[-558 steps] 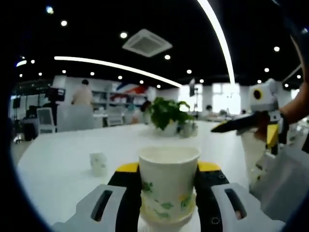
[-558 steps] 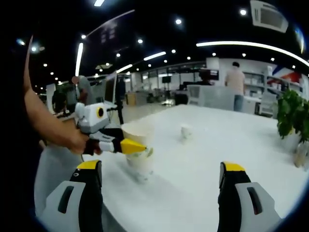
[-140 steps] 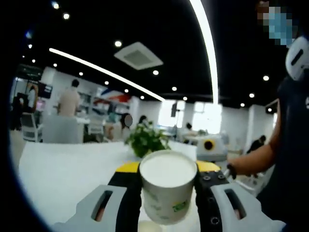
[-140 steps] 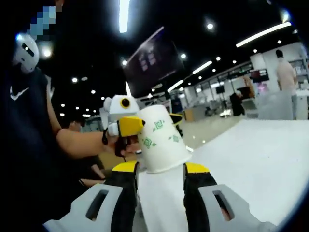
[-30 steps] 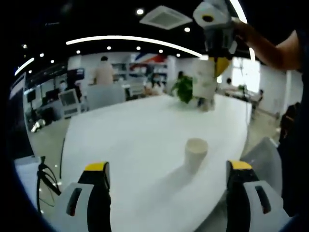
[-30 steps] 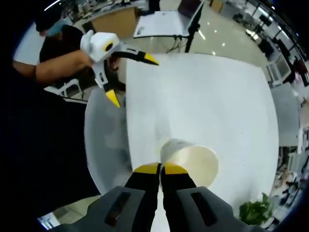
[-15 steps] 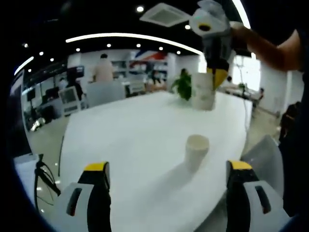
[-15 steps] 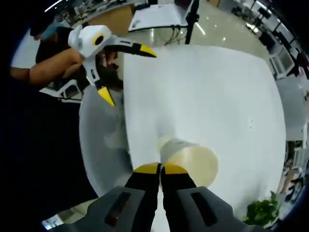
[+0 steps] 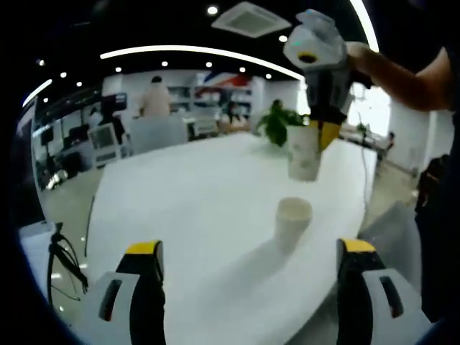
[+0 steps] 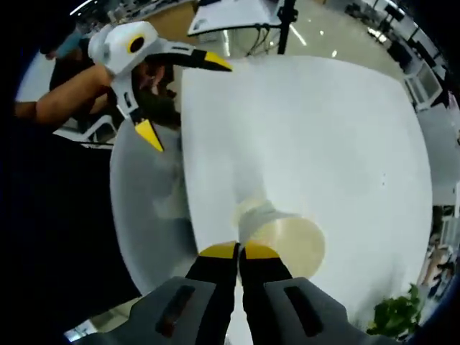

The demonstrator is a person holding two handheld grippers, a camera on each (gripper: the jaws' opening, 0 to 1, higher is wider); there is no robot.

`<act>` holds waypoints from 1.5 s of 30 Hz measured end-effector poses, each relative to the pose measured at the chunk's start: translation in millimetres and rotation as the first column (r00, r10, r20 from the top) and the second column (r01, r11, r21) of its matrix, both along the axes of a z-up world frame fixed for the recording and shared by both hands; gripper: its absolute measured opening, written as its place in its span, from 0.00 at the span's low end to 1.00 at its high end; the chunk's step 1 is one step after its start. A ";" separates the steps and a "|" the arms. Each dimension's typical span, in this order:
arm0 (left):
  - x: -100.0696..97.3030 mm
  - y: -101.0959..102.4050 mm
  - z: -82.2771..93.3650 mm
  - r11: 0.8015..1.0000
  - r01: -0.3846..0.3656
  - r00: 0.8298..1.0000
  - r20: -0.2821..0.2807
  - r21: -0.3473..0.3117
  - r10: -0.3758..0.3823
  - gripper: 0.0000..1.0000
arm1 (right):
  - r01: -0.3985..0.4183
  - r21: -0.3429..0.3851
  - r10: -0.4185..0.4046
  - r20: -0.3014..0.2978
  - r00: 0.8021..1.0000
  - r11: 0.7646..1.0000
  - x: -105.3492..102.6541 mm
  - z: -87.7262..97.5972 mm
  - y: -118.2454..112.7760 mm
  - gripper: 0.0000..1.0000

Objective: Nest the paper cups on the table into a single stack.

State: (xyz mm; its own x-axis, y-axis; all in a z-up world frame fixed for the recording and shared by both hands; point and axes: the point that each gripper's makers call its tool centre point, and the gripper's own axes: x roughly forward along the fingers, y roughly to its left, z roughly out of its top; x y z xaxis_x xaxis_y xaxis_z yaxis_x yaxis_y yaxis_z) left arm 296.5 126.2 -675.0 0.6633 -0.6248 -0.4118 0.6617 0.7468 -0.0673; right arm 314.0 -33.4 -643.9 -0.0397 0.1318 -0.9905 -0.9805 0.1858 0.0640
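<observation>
A white paper cup (image 9: 293, 220) stands upright on the white table (image 9: 187, 208), a little beyond my left gripper (image 9: 250, 248), whose jaws are wide open and hold nothing. Directly above that cup hangs a second cup with a green print (image 9: 302, 152), pinched at its rim by my right gripper (image 9: 322, 133). From above, in the right gripper view, my right gripper (image 10: 238, 250) is shut on the rim of the held cup (image 10: 291, 244). The table cup (image 10: 253, 210) shows faintly just under it. My left gripper (image 10: 183, 98) is open at the table's edge.
A potted plant (image 9: 277, 125) stands at the far side of the table (image 10: 323, 129), seen again as the plant (image 10: 392, 316). A grey chair (image 10: 147, 215) sits against the table edge below the left gripper. People and desks fill the room behind.
My right gripper has lowered the held cup until it hangs close above the cup on the table. My left gripper has stayed open and almost still.
</observation>
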 end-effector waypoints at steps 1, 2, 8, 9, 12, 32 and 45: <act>-0.2 0.0 0.2 1.000 0.000 1.000 0.000 -0.001 0.000 0.99 | 0.004 -0.003 -0.004 -0.005 1.000 1.000 -0.2 -3.6 -0.4 0.00; -0.3 0.0 0.5 1.000 -0.001 1.000 0.000 -0.002 0.001 0.99 | 0.006 -0.003 -0.006 -0.009 1.000 1.000 -0.6 -5.9 -0.3 0.00; -1.5 -0.1 0.4 1.000 -0.005 1.000 -0.001 -0.003 0.005 0.99 | 0.010 -0.012 -0.010 -0.009 1.000 1.000 -0.4 -18.7 -0.6 0.00; -1.6 -0.2 0.3 1.000 -0.006 1.000 -0.002 -0.004 0.006 0.99 | 0.014 -0.011 -0.014 -0.013 1.000 1.000 0.1 -21.0 -0.6 0.00; -2.3 -1.2 0.7 1.000 -0.006 1.000 0.000 -0.005 0.006 0.99 | 0.019 -0.012 -0.019 -0.014 1.000 1.000 0.7 -26.7 -1.0 0.00; -5.2 0.8 -0.7 1.000 -0.014 1.000 -0.005 0.002 0.014 0.99 | 0.068 -0.015 -0.069 -0.047 0.997 0.998 0.1 -60.3 -2.7 0.00; -7.3 0.5 -1.5 1.000 -0.011 1.000 -0.009 0.013 0.011 0.99 | 0.081 -0.025 -0.082 -0.054 0.995 0.996 -2.1 -81.3 -3.3 0.00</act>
